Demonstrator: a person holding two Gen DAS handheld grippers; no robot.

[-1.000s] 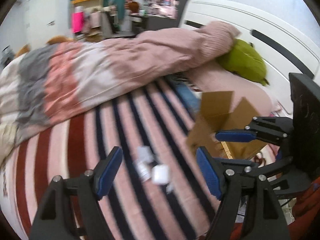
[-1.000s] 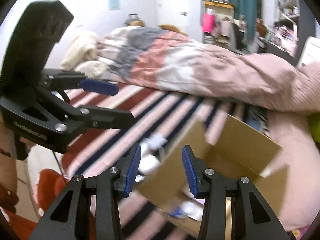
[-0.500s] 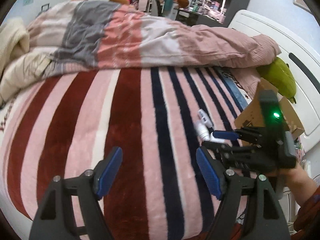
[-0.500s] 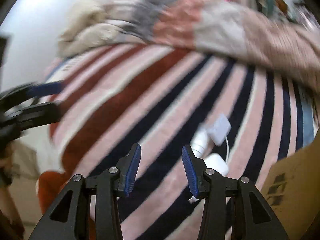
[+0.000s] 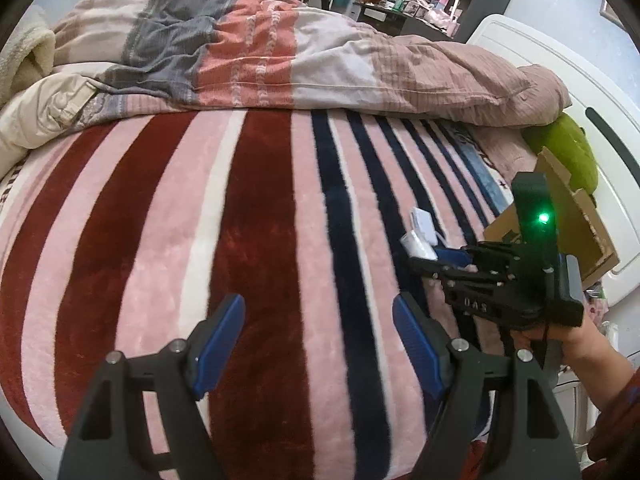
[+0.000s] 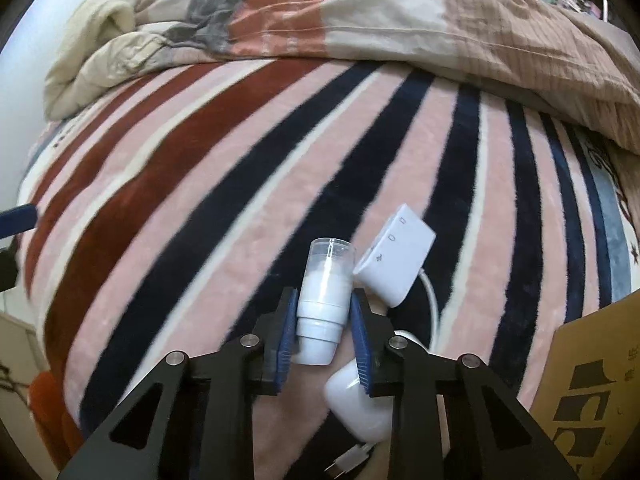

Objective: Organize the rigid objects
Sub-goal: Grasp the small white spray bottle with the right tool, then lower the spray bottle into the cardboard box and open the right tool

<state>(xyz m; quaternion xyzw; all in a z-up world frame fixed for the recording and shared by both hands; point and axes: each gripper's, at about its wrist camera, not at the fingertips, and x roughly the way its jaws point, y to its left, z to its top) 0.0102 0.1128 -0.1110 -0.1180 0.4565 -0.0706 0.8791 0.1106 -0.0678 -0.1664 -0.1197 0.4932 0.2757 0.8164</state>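
Observation:
In the right wrist view my right gripper [image 6: 323,320] is shut on a small white bottle with a clear cap [image 6: 325,292], which lies on the striped blanket [image 6: 200,208]. A white adapter box [image 6: 394,266] with a cable touches the bottle's right side. A white rounded charger [image 6: 356,410] lies just under the right finger. In the left wrist view my left gripper [image 5: 320,344] is open and empty above the blanket [image 5: 256,216]. The right gripper [image 5: 440,258] shows there at the right, by the white objects [image 5: 420,232].
An open cardboard box [image 5: 580,216] stands at the bed's right edge; its corner also shows in the right wrist view [image 6: 596,392]. A rumpled duvet [image 5: 280,52] covers the far half of the bed. A green plush [image 5: 568,148] and a white headboard [image 5: 560,60] are at the right.
My right gripper has moved down onto the white objects and closed on the bottle. My left gripper has swung left, away from the box, and stays open.

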